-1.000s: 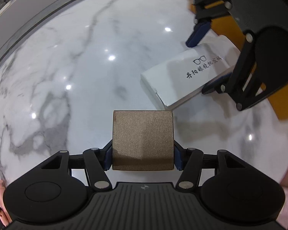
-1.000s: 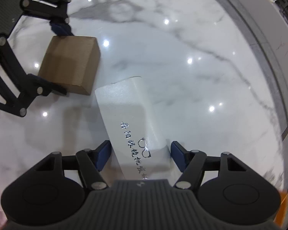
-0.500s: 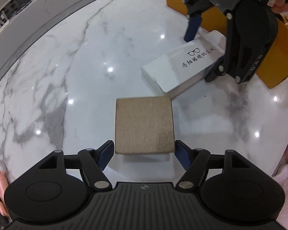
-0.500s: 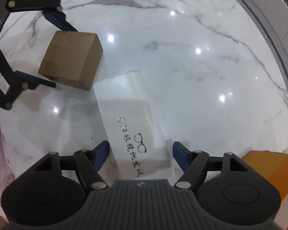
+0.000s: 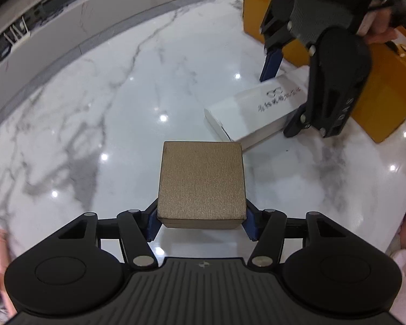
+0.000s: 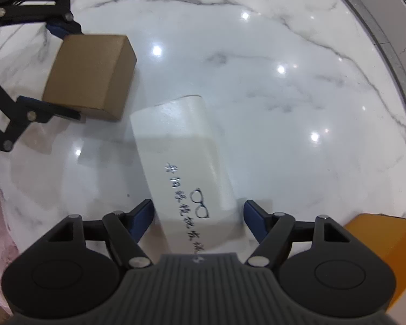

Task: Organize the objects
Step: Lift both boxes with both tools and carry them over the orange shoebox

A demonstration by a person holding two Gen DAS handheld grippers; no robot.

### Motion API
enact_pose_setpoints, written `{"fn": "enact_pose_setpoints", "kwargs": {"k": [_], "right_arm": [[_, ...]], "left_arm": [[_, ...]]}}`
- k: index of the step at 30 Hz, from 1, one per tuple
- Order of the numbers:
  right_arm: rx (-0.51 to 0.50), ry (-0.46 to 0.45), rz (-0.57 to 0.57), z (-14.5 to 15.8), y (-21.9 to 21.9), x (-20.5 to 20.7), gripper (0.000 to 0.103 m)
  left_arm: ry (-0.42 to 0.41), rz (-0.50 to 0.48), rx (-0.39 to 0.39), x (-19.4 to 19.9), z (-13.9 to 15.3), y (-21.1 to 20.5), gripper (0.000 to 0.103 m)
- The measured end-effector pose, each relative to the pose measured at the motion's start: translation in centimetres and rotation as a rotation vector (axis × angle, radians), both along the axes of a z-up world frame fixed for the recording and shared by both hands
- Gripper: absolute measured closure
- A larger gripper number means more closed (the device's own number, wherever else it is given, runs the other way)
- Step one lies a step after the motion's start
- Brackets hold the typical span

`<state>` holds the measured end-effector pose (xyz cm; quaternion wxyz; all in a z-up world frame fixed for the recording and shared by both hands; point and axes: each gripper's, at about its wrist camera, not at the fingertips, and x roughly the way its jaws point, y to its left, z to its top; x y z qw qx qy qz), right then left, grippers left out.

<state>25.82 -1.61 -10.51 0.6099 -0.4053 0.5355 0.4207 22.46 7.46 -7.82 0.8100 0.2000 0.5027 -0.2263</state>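
Matt textured brown box (image 5: 201, 181), smooth white carton (image 6: 181, 162), glossy marble tabletop (image 5: 94, 108).

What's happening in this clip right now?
A person works two handheld claws over a white marble table. The left claw is closed on a brown box, its pads against both sides. The right claw straddles a white glasses box, but its pads stand clear of it. An orange container sits just behind.

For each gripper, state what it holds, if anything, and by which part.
The left gripper grips the brown box by its near side faces. The right gripper straddles the white glasses box, pads apart, holding nothing.
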Motion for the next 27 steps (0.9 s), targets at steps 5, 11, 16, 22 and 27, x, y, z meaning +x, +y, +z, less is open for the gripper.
{"fn": "enact_pose_setpoints", "kwargs": {"k": [5, 11, 16, 22, 27], "right_arm": [[0.003, -0.004, 0.000, 0.0, -0.3, -0.3, 0.029], [0.003, -0.015, 0.003, 0.1, -0.5, -0.8, 0.029], [0.005, -0.016, 0.009, 0.1, -0.4, -1.4, 0.029], [0.008, -0.019, 0.010, 0.1, 1.1, -1.5, 0.029], [0.015, -0.015, 0.035, 0.6, 0.0, -1.8, 0.036]], "left_arm": [[0.116, -0.048, 0.083, 0.7, 1.3, -0.4, 0.036], [0.205, -0.077, 0.153, 1.2, 0.5, -1.0, 0.036], [0.240, -0.061, 0.171, 1.6, 0.1, -0.7, 0.036], [0.264, -0.057, 0.191, 1.8, 0.1, -0.6, 0.034], [0.255, -0.084, 0.216, 1.7, 0.5, -1.1, 0.036]]}}
